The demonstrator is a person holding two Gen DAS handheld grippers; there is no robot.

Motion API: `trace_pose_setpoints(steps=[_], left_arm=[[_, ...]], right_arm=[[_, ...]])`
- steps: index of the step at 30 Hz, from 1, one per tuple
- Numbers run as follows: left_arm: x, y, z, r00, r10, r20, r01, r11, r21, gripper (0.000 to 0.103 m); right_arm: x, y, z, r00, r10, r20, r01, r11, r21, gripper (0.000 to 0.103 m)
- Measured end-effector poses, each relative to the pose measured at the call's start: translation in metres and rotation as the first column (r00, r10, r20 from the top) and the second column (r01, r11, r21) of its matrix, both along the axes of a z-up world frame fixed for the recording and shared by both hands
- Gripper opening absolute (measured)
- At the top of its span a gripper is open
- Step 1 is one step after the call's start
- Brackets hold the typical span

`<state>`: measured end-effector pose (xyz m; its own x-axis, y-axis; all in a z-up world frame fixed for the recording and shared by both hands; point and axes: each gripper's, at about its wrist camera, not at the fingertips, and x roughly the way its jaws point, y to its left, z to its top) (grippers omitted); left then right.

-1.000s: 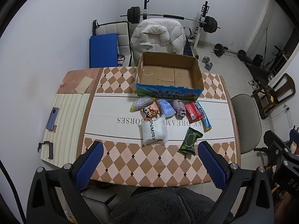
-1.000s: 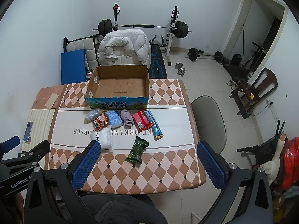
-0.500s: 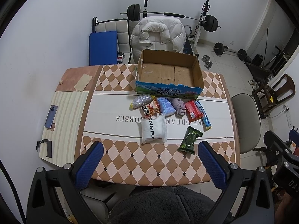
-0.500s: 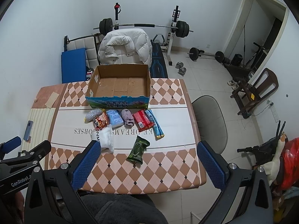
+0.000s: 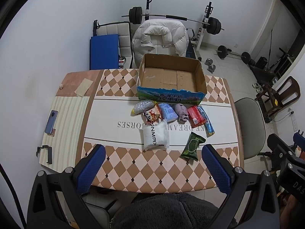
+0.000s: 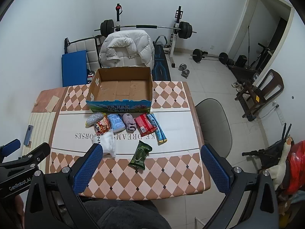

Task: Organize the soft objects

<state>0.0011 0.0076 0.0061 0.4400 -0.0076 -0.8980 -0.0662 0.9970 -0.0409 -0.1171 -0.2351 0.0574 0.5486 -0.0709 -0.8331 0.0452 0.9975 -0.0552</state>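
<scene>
Cardboard box (image 5: 171, 78) sits open-topped at the counter's (image 5: 133, 168) far side, its long axis crosswise. Soft packets (image 5: 172, 112) line up before it, well ahead of both grippers' spread, empty fingers (image 5: 93, 164) (image 6: 214, 167); green packet (image 6: 140, 154) points away, lengthwise between right fingers.

Between the earlier views and now, both claws have been drawn slightly back and upward from the surface (image 5: 133, 164), so that the cardboard box (image 5: 171, 80) and the row of packets sit lower in each view and more of the room behind is seen. Nothing on the surface has been shifted, and the jaws of both claws have been kept spread wide.
</scene>
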Motion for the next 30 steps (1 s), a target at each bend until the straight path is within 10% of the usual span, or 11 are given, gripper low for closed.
trace_pose_setpoints(steps=[30], left_arm=[[0.0001,0.0048,-0.0012,1.0,0.006,0.001,-0.006,1.0,-0.007,0.103]], right_arm=[[0.0101,-0.0048,-0.004,1.0,0.005,-0.009,-0.005,1.0,0.001,0.103]])
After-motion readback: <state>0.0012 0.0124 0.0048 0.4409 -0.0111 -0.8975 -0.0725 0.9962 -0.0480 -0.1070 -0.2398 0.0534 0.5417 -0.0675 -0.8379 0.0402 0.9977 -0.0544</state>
